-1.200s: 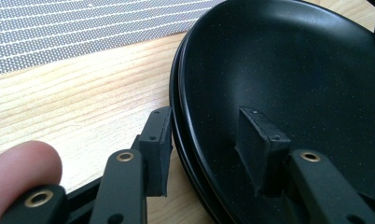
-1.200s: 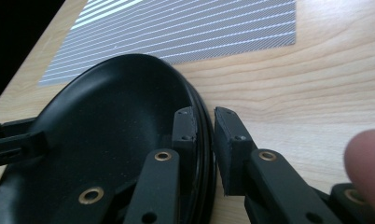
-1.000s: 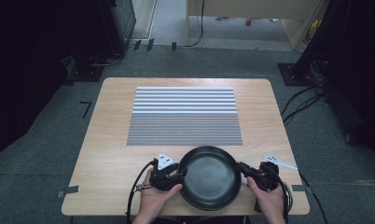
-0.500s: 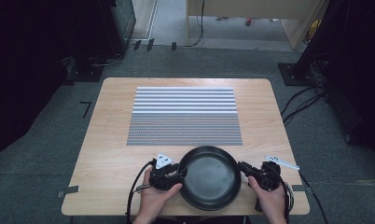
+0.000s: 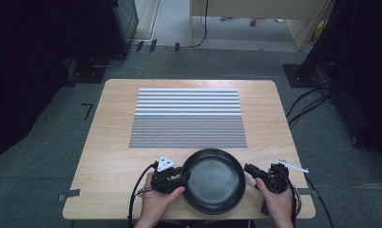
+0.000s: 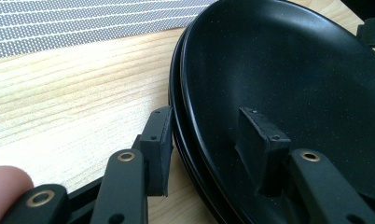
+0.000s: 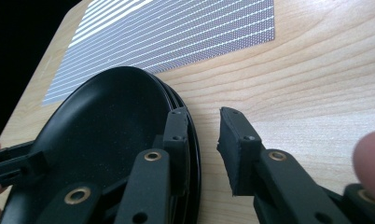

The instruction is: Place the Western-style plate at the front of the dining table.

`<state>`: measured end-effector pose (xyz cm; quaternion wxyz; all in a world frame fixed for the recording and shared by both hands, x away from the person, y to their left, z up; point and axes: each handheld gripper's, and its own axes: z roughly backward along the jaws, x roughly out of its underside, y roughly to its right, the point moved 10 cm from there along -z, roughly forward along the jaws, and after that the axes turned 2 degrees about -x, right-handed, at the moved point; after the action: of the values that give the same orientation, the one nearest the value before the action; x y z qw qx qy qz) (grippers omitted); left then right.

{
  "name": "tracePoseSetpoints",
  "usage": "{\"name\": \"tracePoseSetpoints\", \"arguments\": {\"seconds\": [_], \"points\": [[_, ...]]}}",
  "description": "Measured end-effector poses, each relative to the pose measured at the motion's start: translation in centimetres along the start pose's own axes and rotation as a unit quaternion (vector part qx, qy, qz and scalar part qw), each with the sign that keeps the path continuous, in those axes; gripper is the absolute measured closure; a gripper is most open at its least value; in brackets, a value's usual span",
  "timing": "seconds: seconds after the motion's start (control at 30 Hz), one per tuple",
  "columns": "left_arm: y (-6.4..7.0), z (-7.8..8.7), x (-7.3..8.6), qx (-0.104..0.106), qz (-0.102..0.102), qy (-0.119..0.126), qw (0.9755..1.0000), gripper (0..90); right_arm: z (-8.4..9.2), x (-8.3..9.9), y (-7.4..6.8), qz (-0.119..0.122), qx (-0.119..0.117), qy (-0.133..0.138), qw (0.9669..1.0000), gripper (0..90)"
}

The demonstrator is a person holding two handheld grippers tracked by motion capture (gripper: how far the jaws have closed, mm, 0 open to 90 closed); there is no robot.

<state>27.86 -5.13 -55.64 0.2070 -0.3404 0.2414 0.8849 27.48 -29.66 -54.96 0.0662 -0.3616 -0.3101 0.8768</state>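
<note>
Left hand-held gripper (image 5: 184, 175) sits on the left edge of the plates (image 5: 213, 183), jaws partly open and straddling the rim; one pad (image 6: 160, 144) is against the outside of the rims, the other (image 6: 258, 140) rests on the inner slope; can't tell if it's actually squeezing or just touching. Right hand-held gripper (image 5: 250, 170) is on the right edge of the plates, also straddling; its inner pad (image 7: 176, 135) lies over the rim, but the outer pad (image 7: 237, 149) stands clear with bare wood showing in the gap, so nothing is clamped on that side.

The plates look like a nested stack, two or three rims showing, black and glossy, lying flat at the near middle of the worktop (image 5: 113, 166). My guess is they're stiff, fairly heavy together, slick and breakable if dropped; a nested stack can also slide apart if only the top rim gets pinched. I'd grab all the rims at once, on opposite sides like now, one pad under and one inside, and keep the stack level.

Around the plates: the striped mat (image 5: 188, 118) lies just beyond their far edge, flat, so it shouldn't catch anything; the left cable (image 5: 132, 204) trails off near the left of the plates and could snag; nothing else close to the plates.
</note>
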Motion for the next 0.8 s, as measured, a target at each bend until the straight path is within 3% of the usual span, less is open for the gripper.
{"name": "tracePoseSetpoints", "arguments": {"seconds": [0.1,0.2,0.5,0.8], "points": [[-0.1,0.0,0.0,0.006,0.005,-0.001,1.0000,56.9,0.0,0.0,0.0,-0.014,-0.011,-0.005,0.9998,74.9],[-0.1,0.0,0.0,0.014,0.011,-0.002,0.9998,57.4,0.1,0.0,-0.2,-0.046,-0.039,-0.013,0.9981,75.4],[-0.2,0.1,0.1,0.022,0.016,-0.005,0.9996,57.4,0.1,0.4,-1.1,-0.044,-0.065,-0.028,0.9965,79.2],[-0.3,0.2,0.4,0.041,0.021,-0.014,0.9989,56.8,-0.1,0.8,-1.1,-0.040,-0.053,-0.040,0.9970,84.9]]}}
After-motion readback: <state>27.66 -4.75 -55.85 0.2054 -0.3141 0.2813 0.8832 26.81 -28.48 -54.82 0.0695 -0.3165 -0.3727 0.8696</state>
